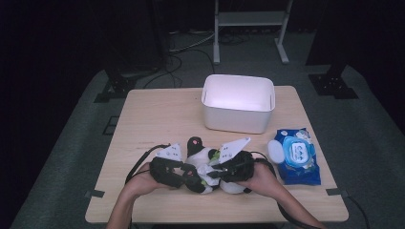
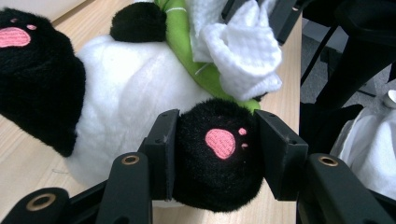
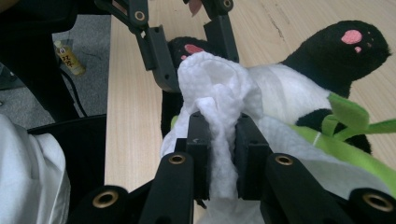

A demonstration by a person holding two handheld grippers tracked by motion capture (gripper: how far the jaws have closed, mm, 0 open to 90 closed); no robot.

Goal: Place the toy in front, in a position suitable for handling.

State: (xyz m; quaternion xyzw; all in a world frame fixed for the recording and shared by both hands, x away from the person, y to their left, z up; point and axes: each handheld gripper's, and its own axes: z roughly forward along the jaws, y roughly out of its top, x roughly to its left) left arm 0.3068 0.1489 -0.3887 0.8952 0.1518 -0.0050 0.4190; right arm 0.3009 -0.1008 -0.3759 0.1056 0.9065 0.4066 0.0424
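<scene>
While the plush panda lies on its back near the table's front edge, about mid-width, the work in hand looks like wiping it with the white wipe. Left gripper is clamped on a black foot with a pink paw print; right gripper is pinched shut on the bunched wipe, pressed onto the white belly beside the green strap. Long axis: judged from the high view, it runs roughly front-to-back, slightly slanted, one paw-printed foot pointing toward the far edge and the white bin; which end the head is at, cannot tell, hidden under the grippers. Risks: the foot is soft and round, so a hard rub could pull it out of the left jaws and the toy would slide or spin; the wipe is held by a thin fold and could slip free or snag on the green strap. Wipes pack sits by the right edge, well apart, low risk of a knock.
</scene>
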